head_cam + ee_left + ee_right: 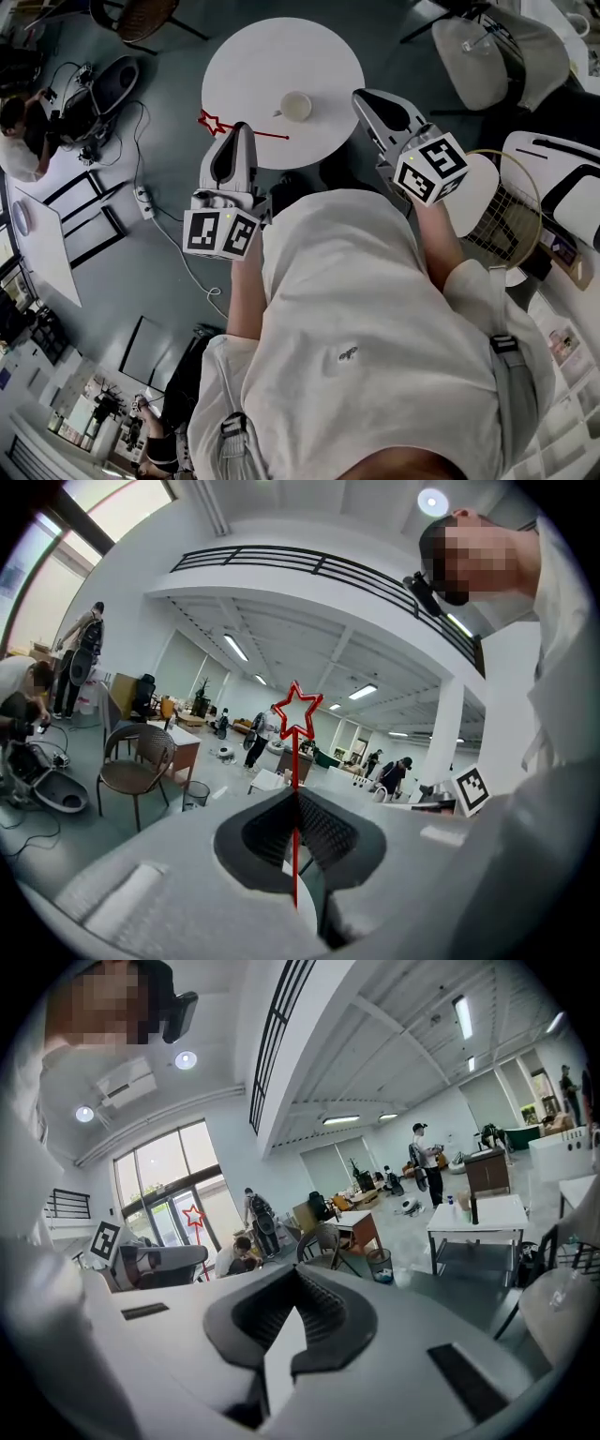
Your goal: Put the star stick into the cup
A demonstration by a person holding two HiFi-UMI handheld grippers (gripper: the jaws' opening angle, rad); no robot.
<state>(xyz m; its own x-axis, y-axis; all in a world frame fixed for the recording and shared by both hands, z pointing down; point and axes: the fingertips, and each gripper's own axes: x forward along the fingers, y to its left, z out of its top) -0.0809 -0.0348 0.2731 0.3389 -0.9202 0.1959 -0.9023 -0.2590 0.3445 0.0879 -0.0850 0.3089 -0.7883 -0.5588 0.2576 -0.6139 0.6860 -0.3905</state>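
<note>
Left gripper (pixel 240 129) does the work at this moment: its jaws are clamped on the thin shaft of the star stick. The right gripper (pixel 361 96) hovers by the table's near right edge, jaws pressed together on nothing, apparently kept clear so it blocks nothing. Below them stands the round white table (pixel 281 52), bare apart from the white cup (pixel 297 106), which sits upright toward its near side, mouth open and easy to reach. The red star stick (pixel 264 134) is held crosswise in the left jaws above the table's near left edge. Its star is outboard, and its plain end aims toward the cup but is apart from it, probably so that end goes in first.
</note>
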